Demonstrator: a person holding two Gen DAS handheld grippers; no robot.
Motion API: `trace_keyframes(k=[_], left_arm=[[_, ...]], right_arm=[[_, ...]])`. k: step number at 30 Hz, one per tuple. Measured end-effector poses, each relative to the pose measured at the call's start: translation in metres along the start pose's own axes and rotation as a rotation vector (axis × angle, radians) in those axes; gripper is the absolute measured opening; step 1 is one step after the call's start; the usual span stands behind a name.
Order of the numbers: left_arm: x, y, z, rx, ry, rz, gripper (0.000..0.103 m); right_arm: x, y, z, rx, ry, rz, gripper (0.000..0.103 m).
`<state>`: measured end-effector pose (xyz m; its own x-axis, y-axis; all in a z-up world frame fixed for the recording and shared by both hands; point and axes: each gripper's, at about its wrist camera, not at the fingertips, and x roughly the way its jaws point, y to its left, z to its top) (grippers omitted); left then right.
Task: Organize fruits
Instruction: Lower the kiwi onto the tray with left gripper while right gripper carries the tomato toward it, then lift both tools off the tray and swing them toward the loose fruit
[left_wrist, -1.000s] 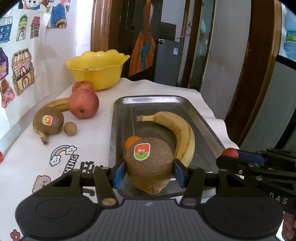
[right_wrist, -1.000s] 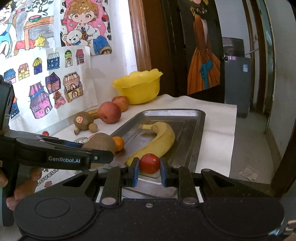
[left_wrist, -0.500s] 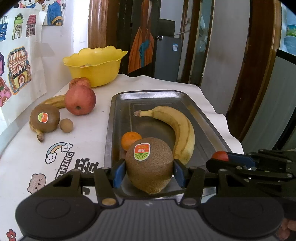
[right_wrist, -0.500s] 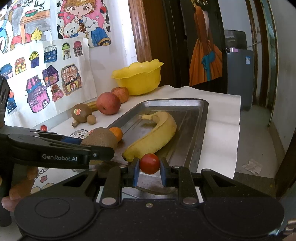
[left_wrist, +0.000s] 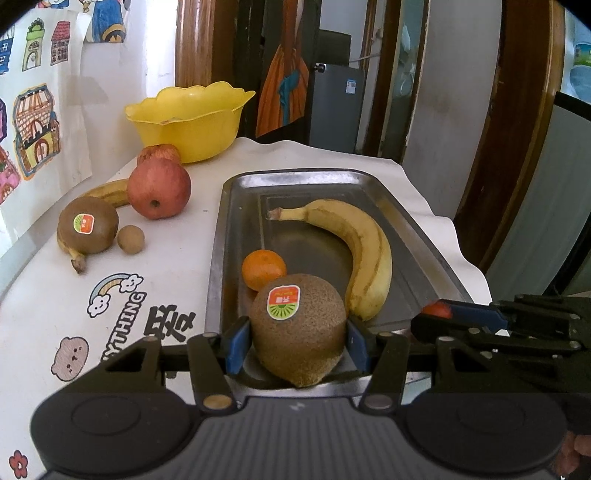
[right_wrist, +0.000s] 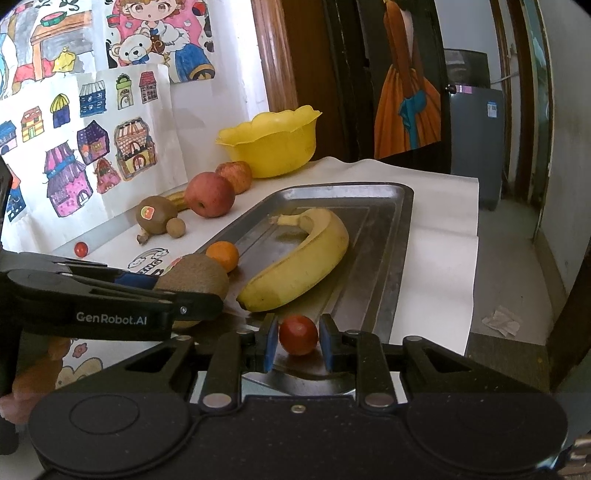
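Left wrist view: left gripper (left_wrist: 298, 341) clamped on a kiwi (left_wrist: 297, 328) over the near end of the metal tray (left_wrist: 410, 225), tray's near rim hidden behind it. Right gripper only partly visible at frame right. Right wrist view: right gripper (right_wrist: 297, 345) jaws opening, cherry tomato (right_wrist: 298, 334) between them with slight gaps, low over tray's near edge.

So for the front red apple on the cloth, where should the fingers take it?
Grip the front red apple across its widest part, one finger on each side. It lies with a dimpled end toward the left camera, so the round flanks are free. Come from the tray side: the banana behind it and the other apple crowd the back.
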<state>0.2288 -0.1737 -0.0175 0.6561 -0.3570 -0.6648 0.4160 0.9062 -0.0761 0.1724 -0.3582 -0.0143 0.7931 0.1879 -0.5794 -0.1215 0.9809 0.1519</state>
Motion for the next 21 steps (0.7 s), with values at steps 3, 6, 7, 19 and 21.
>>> trace_keyframes(k=[3,6,7,19,21], left_arm=[[0.0,0.0,0.0,-0.001,0.0,-0.001,0.059],[-0.001,0.0,-0.001,-0.001,0.0,0.001,0.059],[-0.002,0.0,-0.001,0.0,-0.003,0.002,0.06],[-0.053,0.003,0.003,0.0,-0.144,0.013,0.092],[-0.07,0.006,0.001,-0.009,-0.178,0.03,0.096]], right_arm=[[0.0,-0.001,-0.001,0.006,0.001,-0.006,0.031],[-0.003,-0.002,-0.002,0.017,-0.003,-0.012,0.042],[-0.005,-0.003,-0.003,0.021,-0.008,-0.014,0.043],[-0.052,0.012,-0.001,0.018,-0.105,-0.042,0.08],[-0.067,0.019,0.001,0.01,-0.128,-0.047,0.086]])
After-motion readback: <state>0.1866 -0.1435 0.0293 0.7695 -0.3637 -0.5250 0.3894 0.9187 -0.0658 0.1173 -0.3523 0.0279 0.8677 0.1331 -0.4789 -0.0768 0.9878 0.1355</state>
